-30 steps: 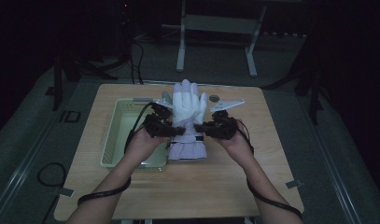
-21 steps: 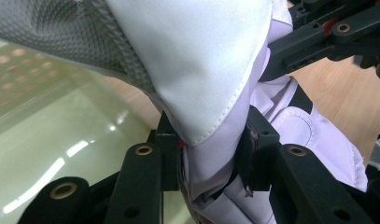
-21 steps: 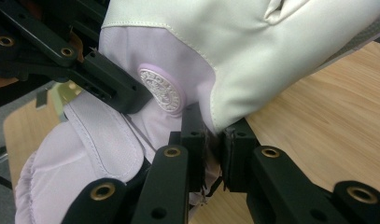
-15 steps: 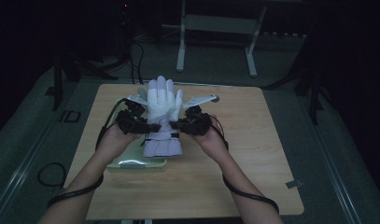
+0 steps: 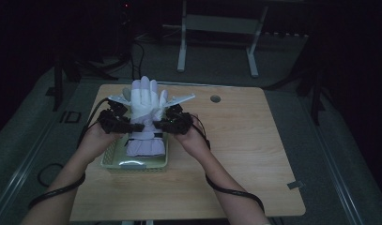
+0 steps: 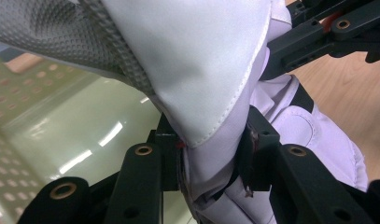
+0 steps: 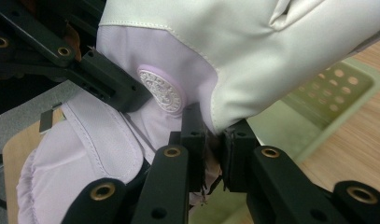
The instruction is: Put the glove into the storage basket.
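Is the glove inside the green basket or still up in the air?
Up in the air. The glove hangs above the basket, pinched by the left gripper and right gripper; whether its cuff touches the bottom, cannot tell.

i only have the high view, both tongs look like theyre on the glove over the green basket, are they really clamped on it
Observer: Yes. In the left gripper view the left tongs pinch a fold of the glove between their pads.
Operator: and the right one
Observer: The right tongs are shut on the glove's edge, where the white panel meets the lilac part, just below a round embossed badge.
Operator: is the glove touching the basket
Observer: Its upper part is not: the left gripper view shows the green basket floor bare beneath it. Whether the cuff touches, I cannot tell.
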